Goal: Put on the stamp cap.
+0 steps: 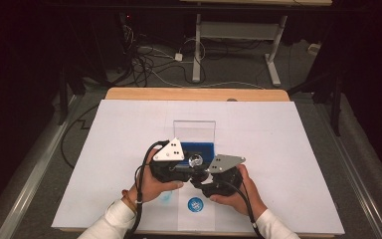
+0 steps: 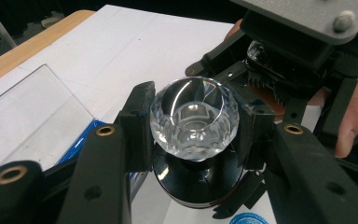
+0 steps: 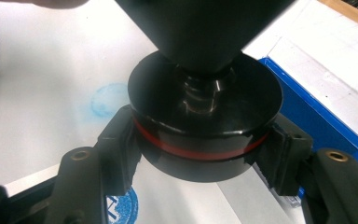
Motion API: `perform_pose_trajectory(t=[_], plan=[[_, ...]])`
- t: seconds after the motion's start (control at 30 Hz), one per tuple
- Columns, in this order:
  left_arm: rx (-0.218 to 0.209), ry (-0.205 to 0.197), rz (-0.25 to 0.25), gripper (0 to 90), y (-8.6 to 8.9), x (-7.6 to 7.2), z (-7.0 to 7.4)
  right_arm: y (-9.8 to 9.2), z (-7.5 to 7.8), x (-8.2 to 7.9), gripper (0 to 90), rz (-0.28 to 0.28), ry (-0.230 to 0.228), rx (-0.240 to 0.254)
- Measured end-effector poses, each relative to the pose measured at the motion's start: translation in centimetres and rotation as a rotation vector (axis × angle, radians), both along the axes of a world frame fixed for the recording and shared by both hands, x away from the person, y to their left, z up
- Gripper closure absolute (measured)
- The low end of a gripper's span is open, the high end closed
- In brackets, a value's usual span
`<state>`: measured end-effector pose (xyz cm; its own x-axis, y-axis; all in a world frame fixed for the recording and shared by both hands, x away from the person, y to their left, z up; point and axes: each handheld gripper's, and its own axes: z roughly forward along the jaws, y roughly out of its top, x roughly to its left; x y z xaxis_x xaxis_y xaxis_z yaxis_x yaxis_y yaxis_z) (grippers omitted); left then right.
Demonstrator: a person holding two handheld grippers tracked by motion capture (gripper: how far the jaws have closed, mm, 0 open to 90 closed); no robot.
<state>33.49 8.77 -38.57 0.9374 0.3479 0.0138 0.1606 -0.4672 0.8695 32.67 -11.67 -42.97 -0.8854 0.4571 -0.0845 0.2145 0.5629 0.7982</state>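
A stamp with a clear faceted knob (image 2: 193,119) and a black round base (image 3: 205,121) ringed in red is held between both grippers above the white sheet (image 1: 278,149). My left gripper (image 2: 193,128) is shut on the knob (image 1: 195,160), one pad on each side. Below it, my right gripper (image 3: 203,154) is shut on the black base (image 2: 196,179), its pads pressing the rim. In the high view the left gripper (image 1: 191,167) and right gripper (image 1: 201,181) meet near the table's front centre. The stamp's underside is hidden.
A blue case (image 1: 199,148) with its clear lid (image 1: 194,130) standing up lies just beyond the grippers. A round blue print (image 1: 195,203) and a faint blue smudge (image 1: 166,197) mark the paper near the front edge. Desk legs and cables lie beyond the table.
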Motion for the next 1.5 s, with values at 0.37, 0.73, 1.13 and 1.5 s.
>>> perform_pose_trajectory(t=[0.37, 0.73, 1.13, 1.5], plan=[[-0.029, 0.017, -0.006, 54.1, 0.3, 0.2, -0.3, -0.2, 0.0, 0.0, 38.8, 0.000, 0.034, 0.040], [-0.039, 0.039, -0.010, 54.1, 0.5, 0.4, -0.5, -0.2, 0.1, -0.1, 38.9, -0.006, 0.012, 0.021], [-0.039, 0.078, -0.020, 54.2, 0.6, 0.7, -1.0, -0.1, -0.1, -0.3, 39.0, -0.009, -0.009, -0.020], [-0.025, 0.077, -0.024, 54.1, 0.2, 0.5, -1.2, 0.0, -0.1, -0.5, 38.9, -0.002, -0.022, -0.046]])
